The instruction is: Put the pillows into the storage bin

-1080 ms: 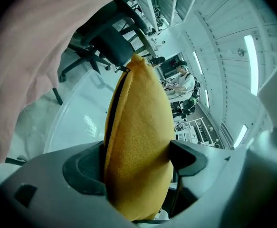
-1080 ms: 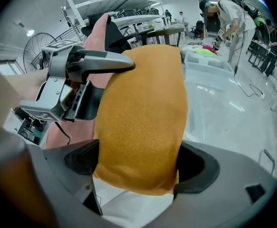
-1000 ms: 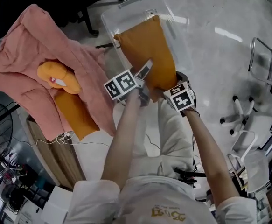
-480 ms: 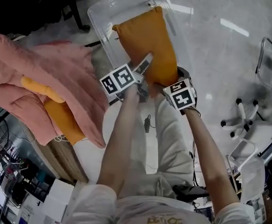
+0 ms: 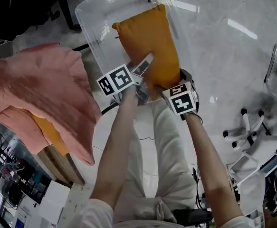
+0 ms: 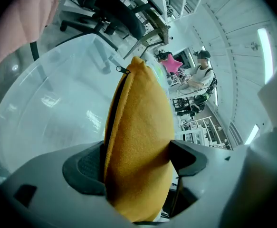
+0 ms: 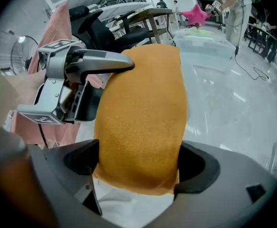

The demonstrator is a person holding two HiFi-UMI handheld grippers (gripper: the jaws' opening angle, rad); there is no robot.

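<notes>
The head view alone takes in the whole arrangement. A mustard-orange fabric pillow [image 5: 148, 42] lies lengthways over the open clear plastic storage bin [image 5: 88, 30], its far end inside the bin's outline and its near end held by both tools. Whether it touches the bottom cannot be told. The left gripper [image 5: 145, 69] holds the pillow's near left edge, the right gripper [image 5: 172, 90] its near right corner.

The gripper views settle the grip. Looking along the left gripper, both dark pads press into the pillow's thin edge, where a black zip runs up to a puller at the far tip. The bin's clear wall curves around to the left. Looking along the right gripper, the jaws clamp the pillow's broad face, and the left gripper shows just to the left, one grey finger laid on the cloth.

A pink quilted blanket [image 5: 38, 89] fills the left of the head view, with a second orange pillow [image 5: 50, 133] partly under it. The bin stands on a pale glossy floor [image 5: 224, 56], and a white chair base [image 5: 245, 122] is at the right. A black office chair [image 6: 114, 13], a pink star-shaped cushion [image 6: 169, 63], a person [image 6: 200, 75] and a pedestal fan [image 7: 22, 46] appear only in the gripper views.
</notes>
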